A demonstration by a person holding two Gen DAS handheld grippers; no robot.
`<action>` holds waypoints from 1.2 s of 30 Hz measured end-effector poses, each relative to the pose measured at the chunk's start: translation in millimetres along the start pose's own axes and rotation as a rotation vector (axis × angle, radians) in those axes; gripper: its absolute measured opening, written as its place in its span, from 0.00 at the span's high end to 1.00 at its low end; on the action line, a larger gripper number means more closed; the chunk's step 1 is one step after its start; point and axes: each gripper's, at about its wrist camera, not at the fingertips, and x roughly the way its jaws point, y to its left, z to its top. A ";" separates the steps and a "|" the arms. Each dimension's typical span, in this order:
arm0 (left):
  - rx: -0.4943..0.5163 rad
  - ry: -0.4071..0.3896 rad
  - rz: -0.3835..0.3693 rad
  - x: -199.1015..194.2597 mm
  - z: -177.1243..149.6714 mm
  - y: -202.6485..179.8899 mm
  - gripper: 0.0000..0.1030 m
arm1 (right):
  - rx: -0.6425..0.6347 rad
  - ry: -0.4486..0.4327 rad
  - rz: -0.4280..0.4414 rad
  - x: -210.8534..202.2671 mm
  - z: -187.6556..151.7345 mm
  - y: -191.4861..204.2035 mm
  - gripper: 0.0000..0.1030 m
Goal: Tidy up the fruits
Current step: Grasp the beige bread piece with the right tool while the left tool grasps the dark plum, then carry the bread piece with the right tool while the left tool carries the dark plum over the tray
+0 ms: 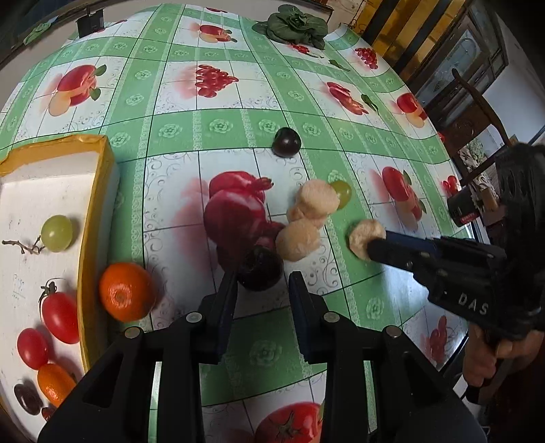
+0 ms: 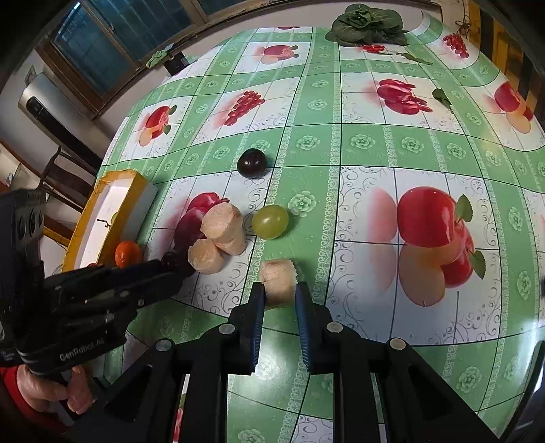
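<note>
Tilted steeply down over the tablecloth point(image 1: 238, 126): left gripper point(image 1: 262, 276), jaws apart around a dark plum point(image 1: 260, 269), one finger at the plum's side, a slim gap at the other. Clamped on a pale fruit chunk point(image 2: 277, 283): right gripper point(image 2: 279, 289), likewise angled down, chunk's lower end on the cloth. Wrapped around each black pistol-style handle: a bare hand, the right hand point(image 1: 487, 354) low at the frame edge, the left hand point(image 2: 51, 388) with a red sleeve point(image 2: 10, 392) behind.

Only in the left wrist view: inside of the tray point(image 1: 92, 204), holding a green grape on a stem point(image 1: 57, 233), two cherry tomatoes point(image 1: 60, 317), a small orange fruit point(image 1: 54, 383) and a dark fruit point(image 1: 27, 398). Only in the right wrist view: the chunk end-on between blue-lined pads, and a window frame beyond the table.

In both views: tangerine point(image 1: 126, 291) just outside the tray wall, two more pale chunks point(image 1: 316, 201) touching each other, a loose green grape point(image 1: 342, 192) beside them, a second dark plum point(image 1: 286, 142) well apart farther back, leafy greens point(image 1: 296, 24) at the far edge.

Glossy oilcloth, green checks and printed red fruit. White foam-like tray, yellow tape on the rim. Chunks cylindrical, beige, fuzzy-surfaced. Plums round, near black, shiny. Tangerine dimpled, bright orange.
</note>
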 end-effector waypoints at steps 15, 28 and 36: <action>-0.007 0.001 0.052 13.0 16.9 2.0 0.74 | 0.019 0.009 0.000 13.3 12.1 5.0 0.82; -0.018 -0.028 0.090 -3.7 12.9 -2.9 0.74 | 0.015 -0.026 0.018 -2.6 18.1 10.7 0.82; -0.049 -0.077 0.143 -32.0 11.5 10.9 0.74 | -0.038 -0.055 0.066 -10.4 33.1 40.3 0.82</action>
